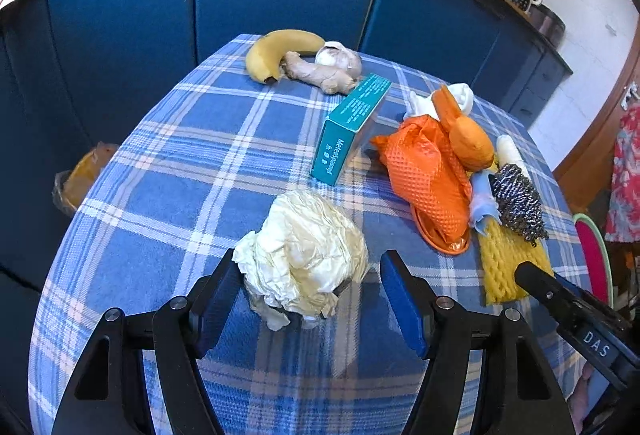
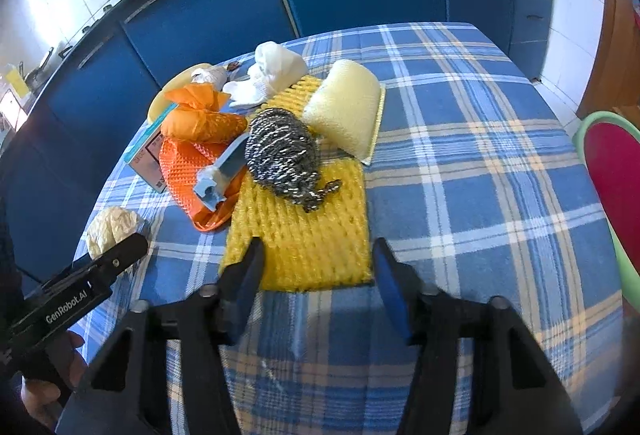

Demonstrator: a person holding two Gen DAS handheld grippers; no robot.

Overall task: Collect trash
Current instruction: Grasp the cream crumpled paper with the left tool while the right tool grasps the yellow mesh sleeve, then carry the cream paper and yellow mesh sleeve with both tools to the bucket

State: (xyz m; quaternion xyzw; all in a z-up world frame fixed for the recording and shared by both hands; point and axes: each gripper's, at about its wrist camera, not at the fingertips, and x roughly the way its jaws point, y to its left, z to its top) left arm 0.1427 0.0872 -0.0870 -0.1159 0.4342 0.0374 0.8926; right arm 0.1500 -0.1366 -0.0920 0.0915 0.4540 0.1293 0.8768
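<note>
Crumpled paper [image 1: 306, 263] lies on the counter [image 1: 168, 163] between the wide-open jaws of the left gripper [image 1: 306, 289], touching the left pad but not yet gripped. The right gripper [image 2: 316, 275], also wide open and holding nothing, straddles the near edge of a yellow foam net [image 2: 304, 235]. Nothing looks collected yet (my guess): orange bag [image 1: 428, 175], box [image 1: 348, 127] and scourer [image 2: 280, 155] all remain, with a lined bin [image 1: 80, 179] on the floor beyond.

A: What is covering the tabletop [image 1: 168, 163]?
B: A blue plaid cloth [image 2: 460, 139].
A: What is lying directly on it?
B: Crumpled paper [image 1: 304, 259], teal box [image 1: 352, 127], banana [image 1: 280, 51], ginger [image 1: 320, 73], yellow foam net [image 2: 304, 235].
</note>
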